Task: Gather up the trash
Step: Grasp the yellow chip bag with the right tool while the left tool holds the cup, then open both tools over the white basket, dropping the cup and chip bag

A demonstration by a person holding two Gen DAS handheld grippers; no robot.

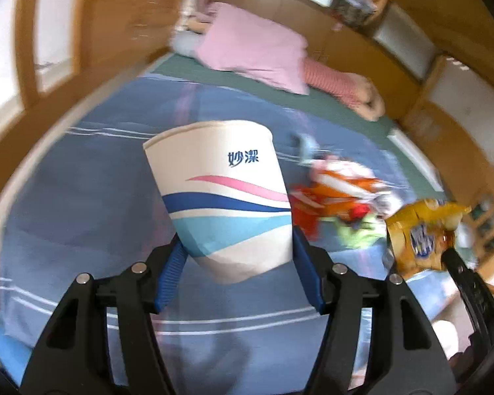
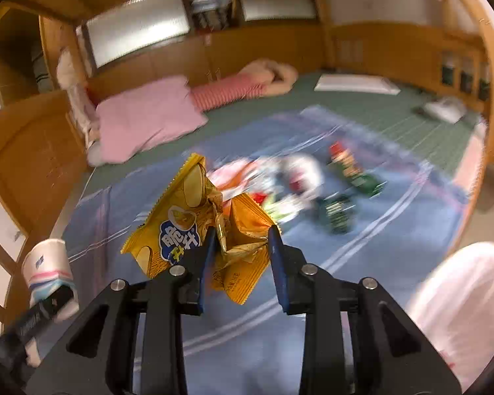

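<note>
My left gripper [image 1: 235, 250] is shut on a white paper cup [image 1: 222, 194] with pink and blue waves, held tilted above the blue bedspread [image 1: 82, 230]. The same cup [image 2: 46, 263] shows at the lower left of the right wrist view. My right gripper [image 2: 242, 240] is shut on a crumpled yellow snack bag [image 2: 194, 220], lifted off the bed; the bag [image 1: 418, 233] also appears at the right of the left wrist view. More wrappers lie in a blurred pile [image 2: 280, 184] on the bedspread, with an orange and white one [image 1: 339, 191] and green packets [image 2: 352, 171].
A pink pillow [image 2: 145, 118] and a striped pink bolster [image 2: 227, 92] lie at the head of the bed. Wooden panelling [image 2: 266, 49] with frosted windows surrounds it. A flat white item [image 2: 355, 84] rests on the green mat. A pink-sleeved limb [image 2: 461, 302] is at lower right.
</note>
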